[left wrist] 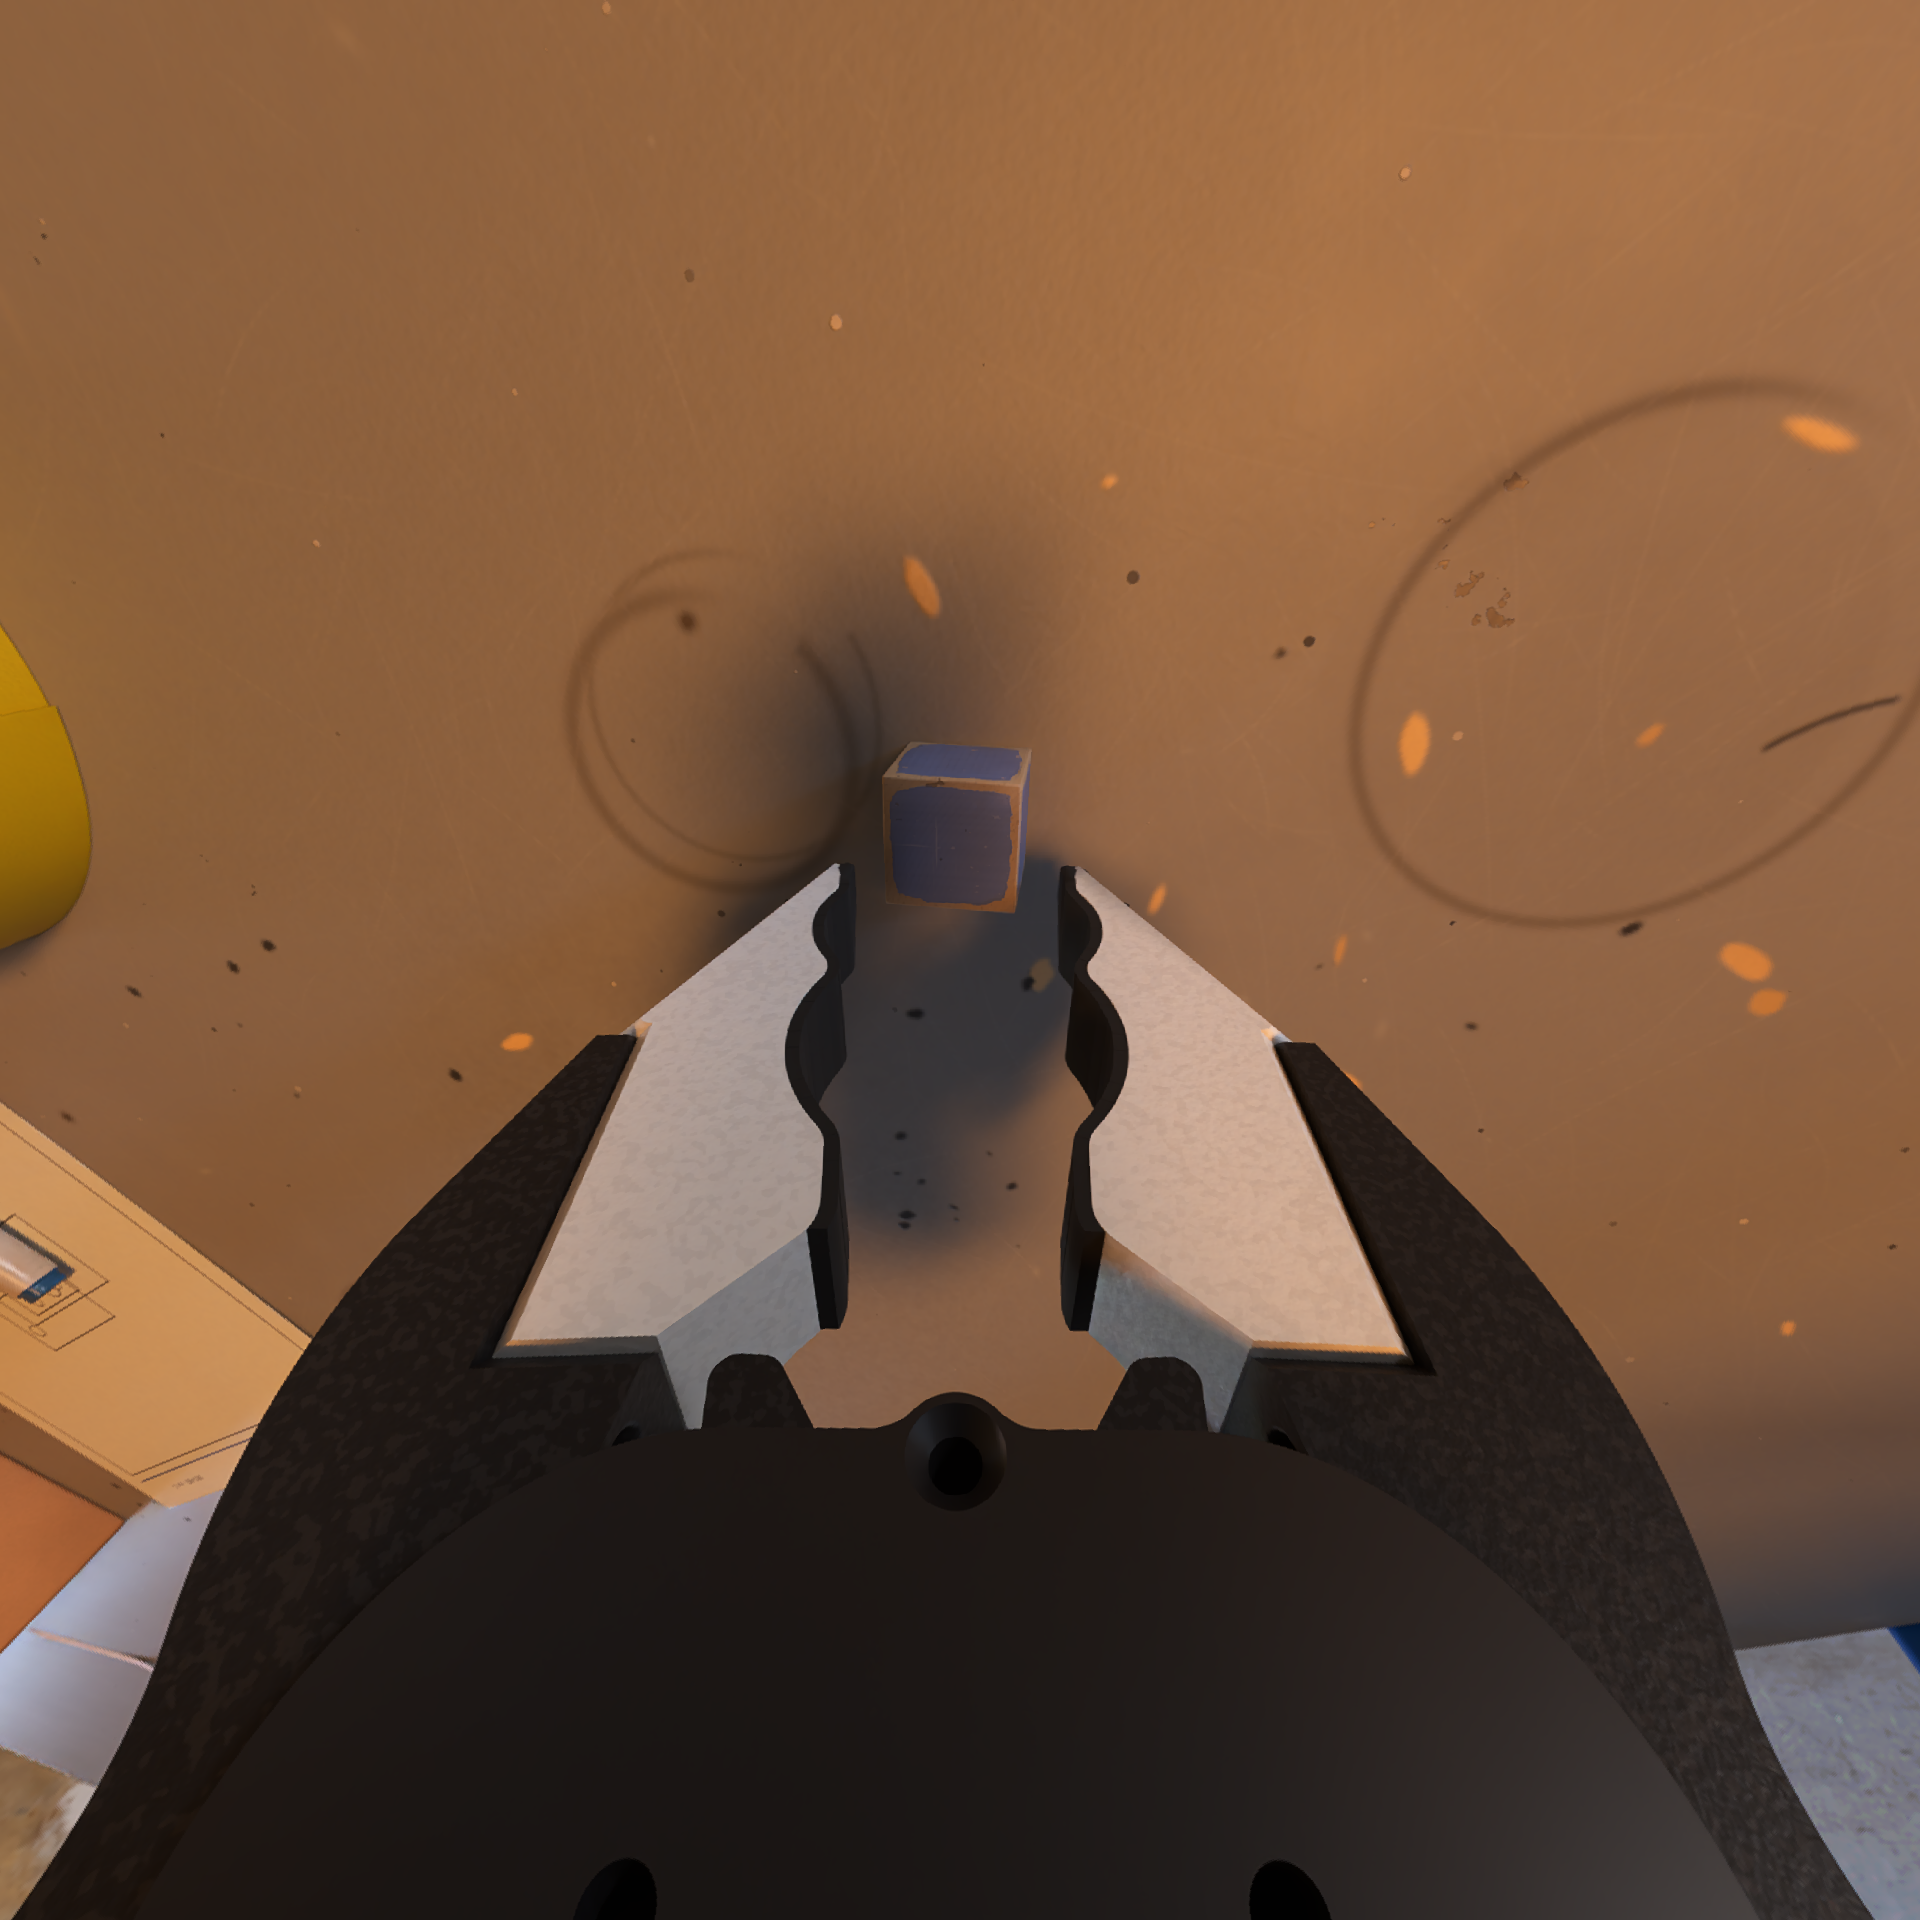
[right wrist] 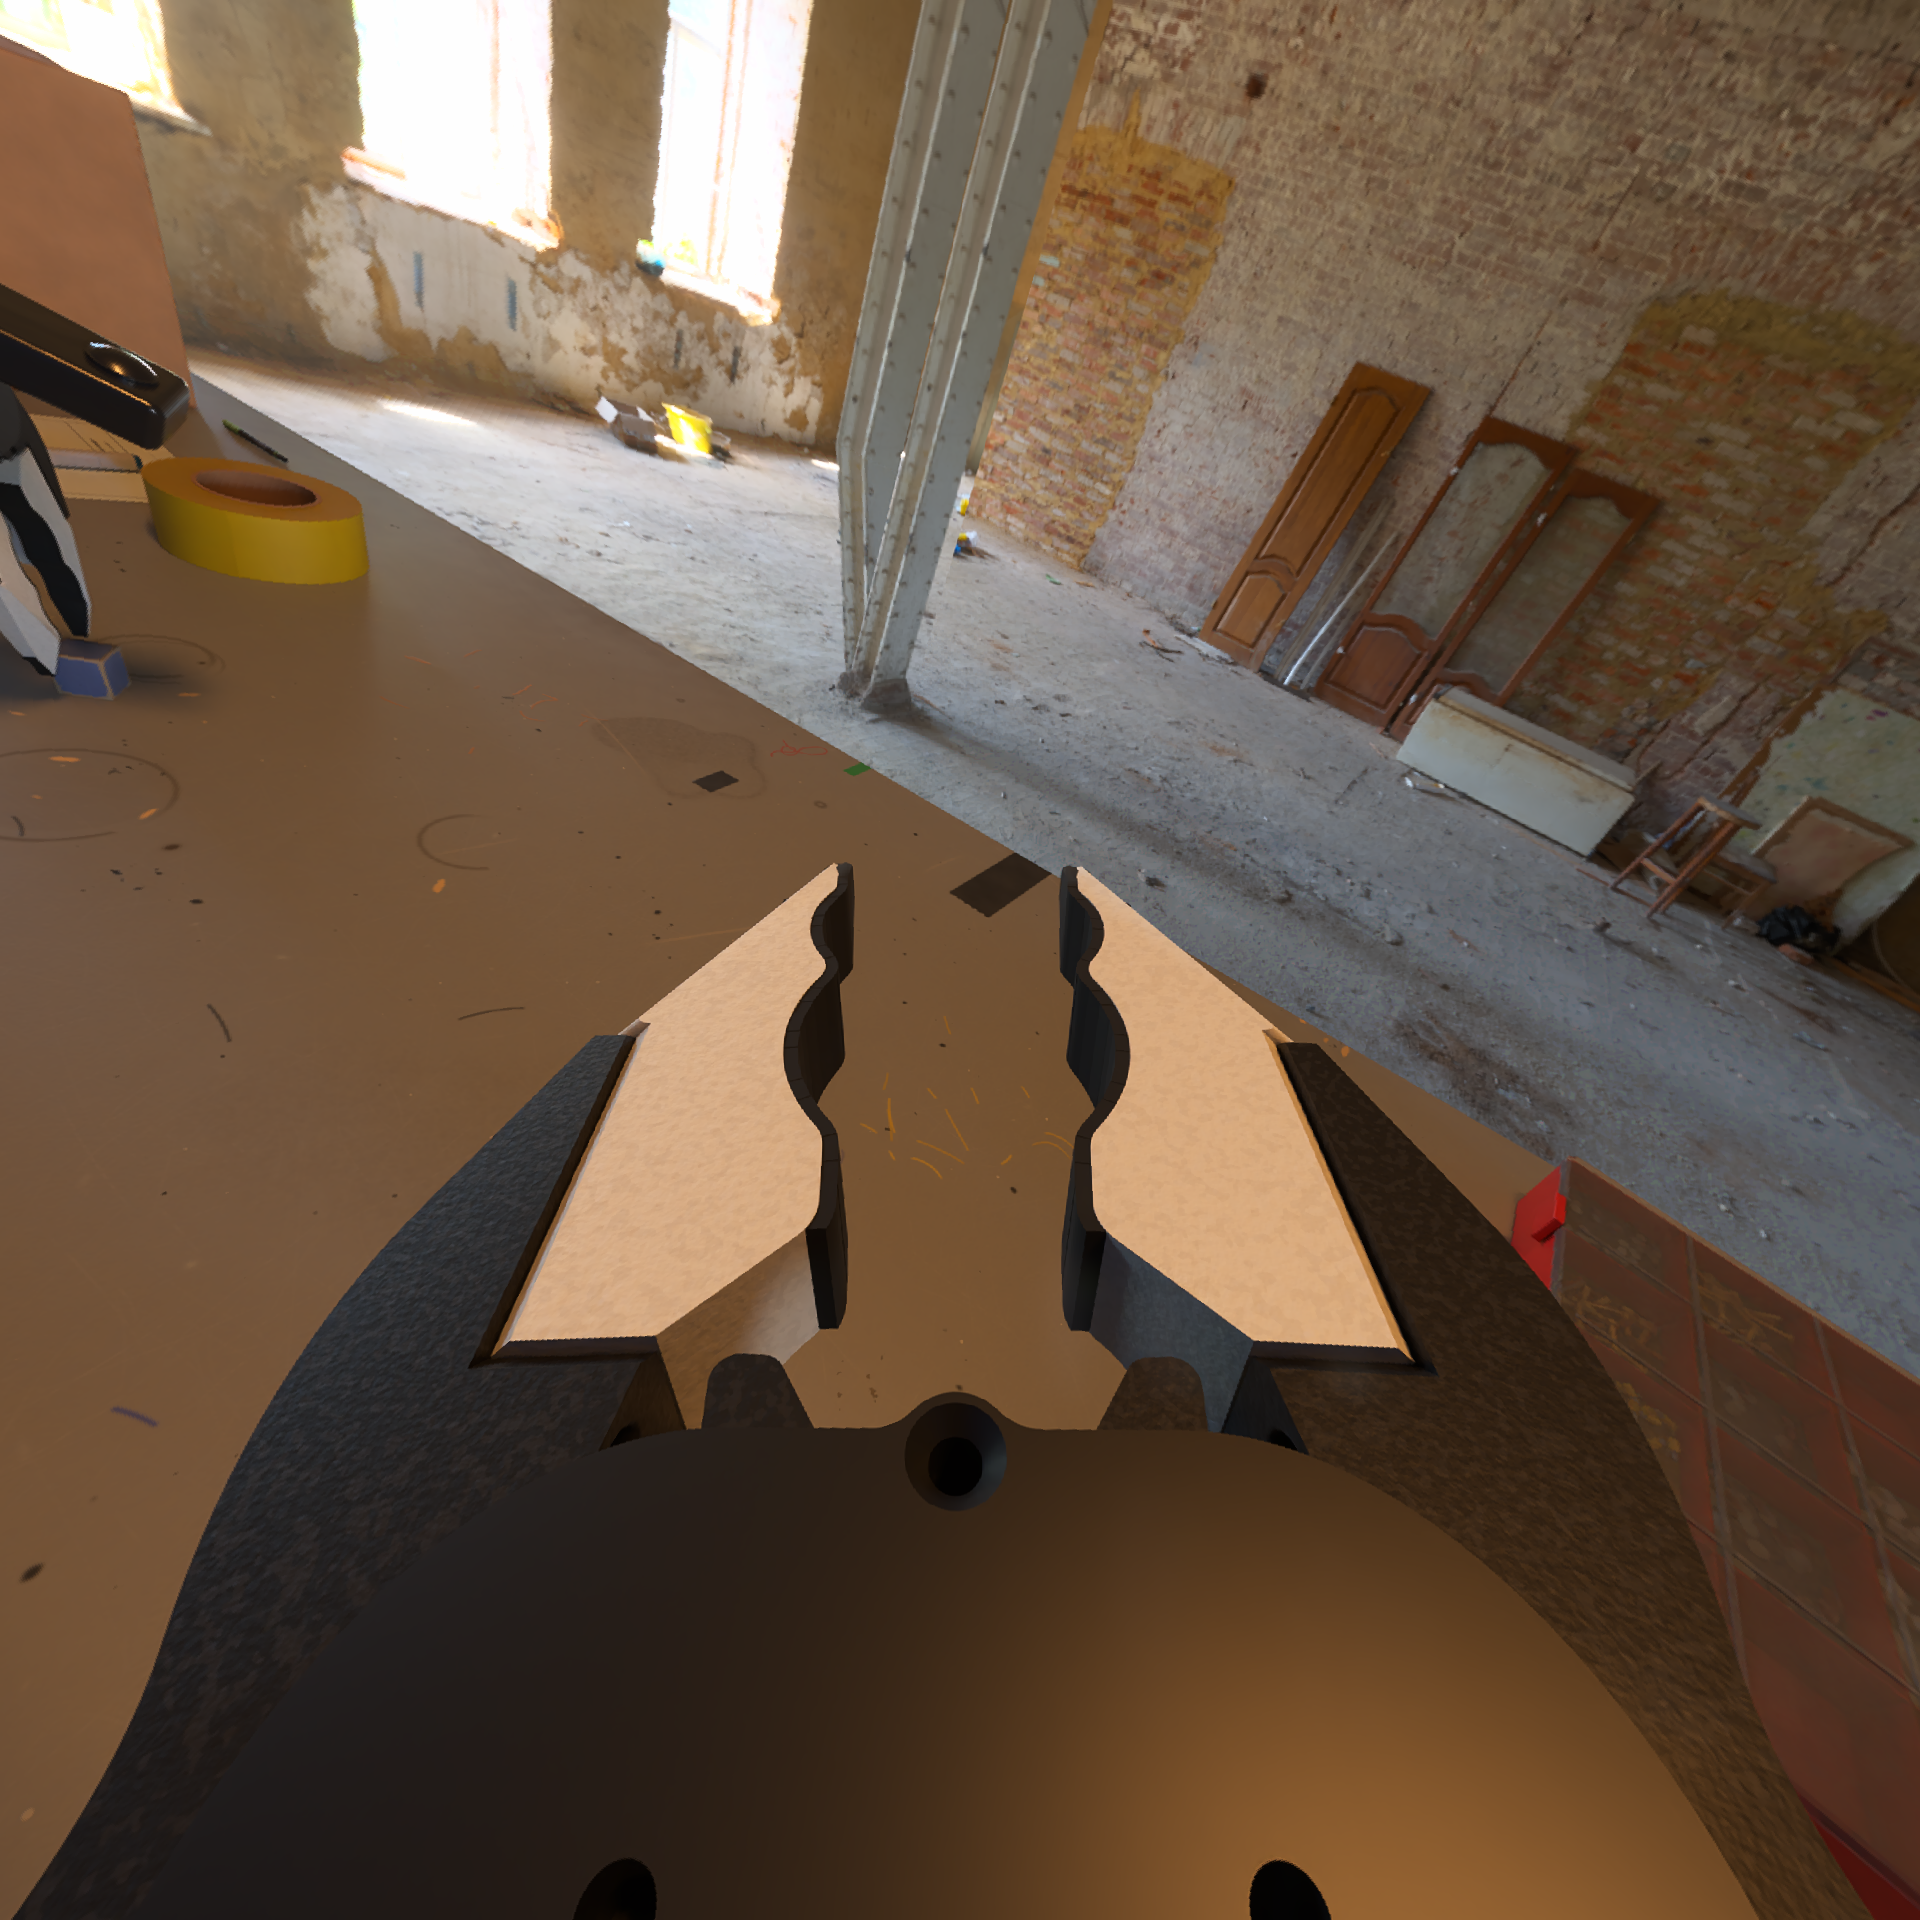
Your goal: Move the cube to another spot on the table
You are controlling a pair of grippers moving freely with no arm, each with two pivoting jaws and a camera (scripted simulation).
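Two hand-held grippers were seen over a brown, scuffed table (left wrist: 1351,260). The left hand-held gripper (left wrist: 956,883) was held released, its jaws spread apart with nothing between them. A small blue cube (left wrist: 956,831) with tan edges was found resting on the table just beyond the fingertips, in line with the gap and apart from both fingers. A dark shadow was cast around it. At the left edge, part of a yellow tape roll (left wrist: 36,800) was shown, and a pale cardboard box (left wrist: 135,1320) was seen at the near left.

The right hand-held gripper (right wrist: 956,883) was likewise kept released and empty, well apart from the cube, near the table's right edge. In the right wrist view, the cube was seen at the far left beneath the left hand-held gripper's fingertips, with the yellow tape roll lying farther off behind it.
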